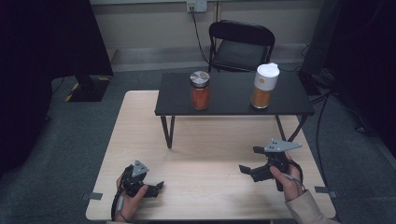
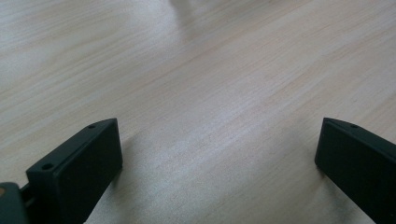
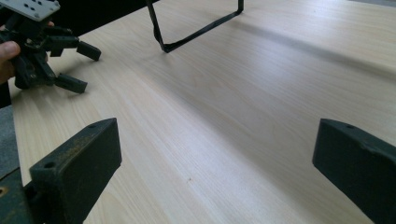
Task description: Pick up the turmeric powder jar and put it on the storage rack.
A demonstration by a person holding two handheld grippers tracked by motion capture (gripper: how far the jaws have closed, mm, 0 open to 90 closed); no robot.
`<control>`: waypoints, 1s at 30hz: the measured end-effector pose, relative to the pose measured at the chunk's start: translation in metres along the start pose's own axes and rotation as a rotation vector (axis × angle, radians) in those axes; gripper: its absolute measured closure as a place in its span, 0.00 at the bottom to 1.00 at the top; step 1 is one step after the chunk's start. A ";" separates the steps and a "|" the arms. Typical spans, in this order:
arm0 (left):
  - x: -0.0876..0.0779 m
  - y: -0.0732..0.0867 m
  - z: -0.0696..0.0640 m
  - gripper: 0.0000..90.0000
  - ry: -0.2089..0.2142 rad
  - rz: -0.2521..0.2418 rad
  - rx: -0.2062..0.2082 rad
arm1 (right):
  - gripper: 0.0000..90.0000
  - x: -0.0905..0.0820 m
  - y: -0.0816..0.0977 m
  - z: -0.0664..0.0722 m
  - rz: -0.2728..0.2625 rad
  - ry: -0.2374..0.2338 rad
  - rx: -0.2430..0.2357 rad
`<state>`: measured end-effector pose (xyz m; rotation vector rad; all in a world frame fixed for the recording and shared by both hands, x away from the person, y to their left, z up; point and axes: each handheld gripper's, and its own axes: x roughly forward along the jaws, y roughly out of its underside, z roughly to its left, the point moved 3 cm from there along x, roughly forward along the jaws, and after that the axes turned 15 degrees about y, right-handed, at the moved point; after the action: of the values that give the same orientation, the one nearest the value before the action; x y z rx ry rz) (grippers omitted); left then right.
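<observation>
Work had not begun. The left gripper (image 1: 158,187) rested near the tabletop's (image 1: 205,154) front left corner, jaws wide apart, empty. The right gripper (image 1: 250,161) hung near the front right edge, likewise spread and empty. The jar (image 1: 200,90) and bottle (image 1: 265,86) stood untouched on the black shelf (image 1: 233,95) at the far edge. No legible writing.

I work in what looks like a lab or test room: a bare wooden bench (image 1: 140,140), grey carpet (image 1: 56,154), black curtains (image 1: 42,37), a folding chair (image 1: 240,46), a wall socket (image 1: 196,5) and loose cables (image 1: 320,121).
</observation>
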<state>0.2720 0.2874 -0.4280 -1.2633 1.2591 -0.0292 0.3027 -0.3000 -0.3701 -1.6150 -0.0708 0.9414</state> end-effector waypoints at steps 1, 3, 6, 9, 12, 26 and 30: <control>0.000 0.000 0.000 0.00 0.000 0.000 0.000 | 0.01 0.000 0.002 -0.001 -0.001 -0.007 0.006; 0.000 0.000 0.000 0.00 0.000 0.000 0.000 | 0.00 0.000 0.004 -0.001 0.004 -0.001 0.004; 0.000 0.000 0.000 0.00 0.000 0.000 0.000 | 0.00 0.000 0.008 -0.002 0.013 -0.003 0.004; 0.000 0.000 0.000 0.00 0.000 0.000 0.000 | 0.00 0.001 0.013 -0.003 0.022 -0.002 0.002; 0.000 0.000 0.000 0.00 0.000 0.000 0.000 | 0.00 0.001 0.019 -0.005 0.030 0.002 0.005; 0.000 0.000 0.000 0.00 0.000 0.000 0.000 | 0.00 -0.005 0.032 -0.014 0.037 0.015 0.024; 0.000 0.000 0.000 0.00 0.000 0.000 0.000 | 0.00 -0.006 0.035 -0.017 0.045 0.014 0.026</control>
<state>0.2720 0.2874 -0.4280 -1.2632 1.2589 -0.0293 0.2936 -0.3264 -0.3973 -1.6046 -0.0125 0.9612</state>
